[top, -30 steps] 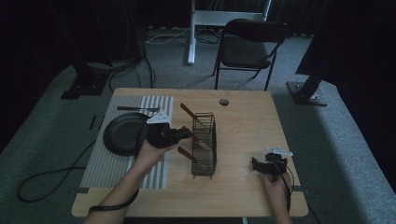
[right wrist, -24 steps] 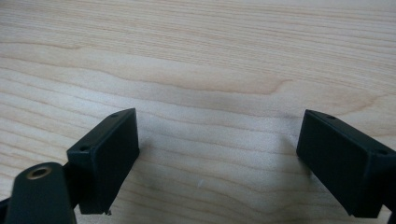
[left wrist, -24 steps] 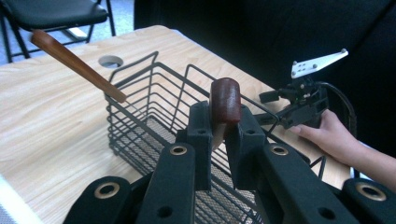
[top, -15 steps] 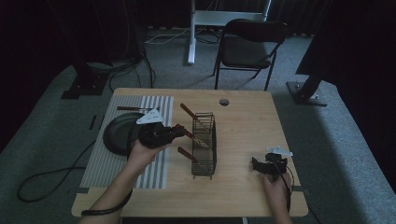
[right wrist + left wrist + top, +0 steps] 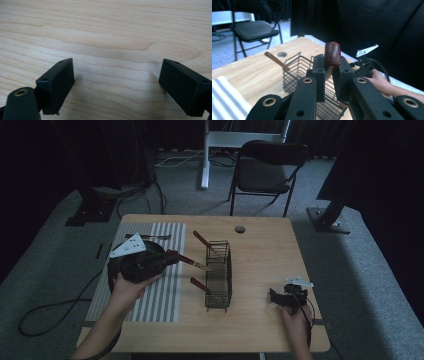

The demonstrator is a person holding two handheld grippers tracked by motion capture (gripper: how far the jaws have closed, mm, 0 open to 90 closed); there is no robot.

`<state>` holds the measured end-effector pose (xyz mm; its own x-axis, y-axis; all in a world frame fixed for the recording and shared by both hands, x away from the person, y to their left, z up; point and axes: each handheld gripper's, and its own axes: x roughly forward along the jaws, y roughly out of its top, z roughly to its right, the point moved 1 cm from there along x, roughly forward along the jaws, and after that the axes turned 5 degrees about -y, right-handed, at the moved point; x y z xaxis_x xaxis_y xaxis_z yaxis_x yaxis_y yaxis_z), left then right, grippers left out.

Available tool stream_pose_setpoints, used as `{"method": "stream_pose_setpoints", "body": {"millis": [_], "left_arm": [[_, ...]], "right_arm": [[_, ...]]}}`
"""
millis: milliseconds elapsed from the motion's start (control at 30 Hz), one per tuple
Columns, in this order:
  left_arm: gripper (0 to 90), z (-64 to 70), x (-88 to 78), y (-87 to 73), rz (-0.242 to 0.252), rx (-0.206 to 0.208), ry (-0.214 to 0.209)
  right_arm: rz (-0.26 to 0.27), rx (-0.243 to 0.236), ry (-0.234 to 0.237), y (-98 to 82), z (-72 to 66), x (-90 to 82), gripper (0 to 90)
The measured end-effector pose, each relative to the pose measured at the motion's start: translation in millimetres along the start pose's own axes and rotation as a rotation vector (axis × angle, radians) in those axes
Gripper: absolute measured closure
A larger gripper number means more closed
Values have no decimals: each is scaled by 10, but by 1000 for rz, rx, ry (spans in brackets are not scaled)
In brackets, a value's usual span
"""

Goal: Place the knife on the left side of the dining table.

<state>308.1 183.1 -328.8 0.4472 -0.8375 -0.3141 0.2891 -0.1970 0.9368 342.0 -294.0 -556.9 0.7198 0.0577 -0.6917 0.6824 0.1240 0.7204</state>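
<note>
The left tongs [image 5: 329,72] are clamped on a wooden-handled utensil [image 5: 186,260] by its red handle, just left of the wire rack [image 5: 218,275]. It looks light, stiff and smooth-handled, best gripped mid-handle. The right tongs [image 5: 116,87] gape wide, empty, on the tabletop [image 5: 112,30] right of the rack.

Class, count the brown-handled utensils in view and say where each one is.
3. One leans at the wire basket's far end, one at its near end, one is held by the left gripper.
</note>
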Motion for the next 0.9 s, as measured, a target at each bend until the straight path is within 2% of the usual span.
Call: {"method": "stream_pose_setpoints", "body": {"millis": [133, 267, 467, 700, 767, 900], "left_arm": [[820, 15, -112, 10, 9, 7, 19], [820, 4, -262, 8, 48, -2, 44], [820, -28, -414, -21, 62, -13, 73], [820, -127, -611, -217, 50, -48, 125], [820, -177, -670, -313, 58, -83, 132], [820, -262, -732, -505, 33, -124, 158]], "right_arm": [[0, -2, 0, 0, 1, 0, 120], [0, -1, 0, 0, 1, 1, 120], [1, -1, 0, -1, 0, 1, 120], [1, -1, 0, -1, 1, 1, 120], [1, -1, 0, -1, 1, 1, 120], [1, -1, 0, -1, 1, 1, 120]]}}
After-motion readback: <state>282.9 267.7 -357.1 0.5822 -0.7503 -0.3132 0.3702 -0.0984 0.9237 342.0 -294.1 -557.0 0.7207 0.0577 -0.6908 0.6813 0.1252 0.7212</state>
